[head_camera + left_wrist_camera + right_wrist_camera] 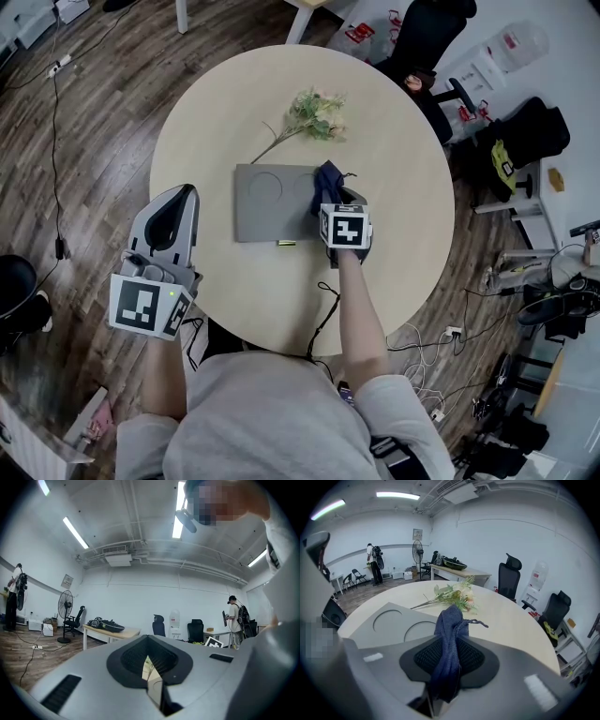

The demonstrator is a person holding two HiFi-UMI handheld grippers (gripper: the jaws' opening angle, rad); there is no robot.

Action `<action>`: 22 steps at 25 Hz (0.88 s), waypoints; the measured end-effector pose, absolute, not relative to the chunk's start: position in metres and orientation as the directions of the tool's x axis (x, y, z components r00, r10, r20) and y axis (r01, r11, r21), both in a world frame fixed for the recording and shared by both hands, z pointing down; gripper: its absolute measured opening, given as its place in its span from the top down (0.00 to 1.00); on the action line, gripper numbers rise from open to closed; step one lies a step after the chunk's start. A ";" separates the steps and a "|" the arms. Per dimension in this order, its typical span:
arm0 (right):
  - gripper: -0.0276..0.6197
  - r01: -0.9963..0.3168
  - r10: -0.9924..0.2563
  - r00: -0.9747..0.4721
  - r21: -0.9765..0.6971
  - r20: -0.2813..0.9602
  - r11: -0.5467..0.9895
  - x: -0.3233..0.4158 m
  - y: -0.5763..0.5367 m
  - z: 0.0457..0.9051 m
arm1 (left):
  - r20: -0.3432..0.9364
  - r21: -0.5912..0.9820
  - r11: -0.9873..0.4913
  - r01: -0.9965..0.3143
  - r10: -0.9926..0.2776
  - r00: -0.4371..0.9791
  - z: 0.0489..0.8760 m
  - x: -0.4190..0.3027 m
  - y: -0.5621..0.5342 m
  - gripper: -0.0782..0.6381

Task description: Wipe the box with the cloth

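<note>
Cloth [326,178] clenched in right gripper [336,202] fingers, at right end of box [272,202]. Box stretches leftward; left gripper [180,199], closed and empty, sits farther off

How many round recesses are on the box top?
2: one recess at left on the box, the other beside it, just ahead of the cloth. Others may be hidden under it.

Bright ceiling strip-lights, fisheye-warped edges
</note>
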State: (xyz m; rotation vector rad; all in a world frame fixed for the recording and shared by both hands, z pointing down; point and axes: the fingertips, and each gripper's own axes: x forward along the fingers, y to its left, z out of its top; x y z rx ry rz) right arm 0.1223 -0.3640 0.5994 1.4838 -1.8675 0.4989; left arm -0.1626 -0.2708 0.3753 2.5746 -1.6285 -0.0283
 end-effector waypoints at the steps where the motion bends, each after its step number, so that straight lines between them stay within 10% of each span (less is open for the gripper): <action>1: 0.79 -0.954 -0.691 -0.093 0.135 0.717 0.268 0.127 -0.363 0.600 | 0.034 0.090 -0.425 -0.901 -0.903 0.429 0.375 -0.163 -0.270 0.88; 22: 0.79 -0.878 -0.649 -0.447 -0.162 0.616 0.450 -0.029 -0.296 0.555 | -0.003 0.098 -0.426 -0.899 -0.904 0.428 0.364 -0.179 -0.250 0.88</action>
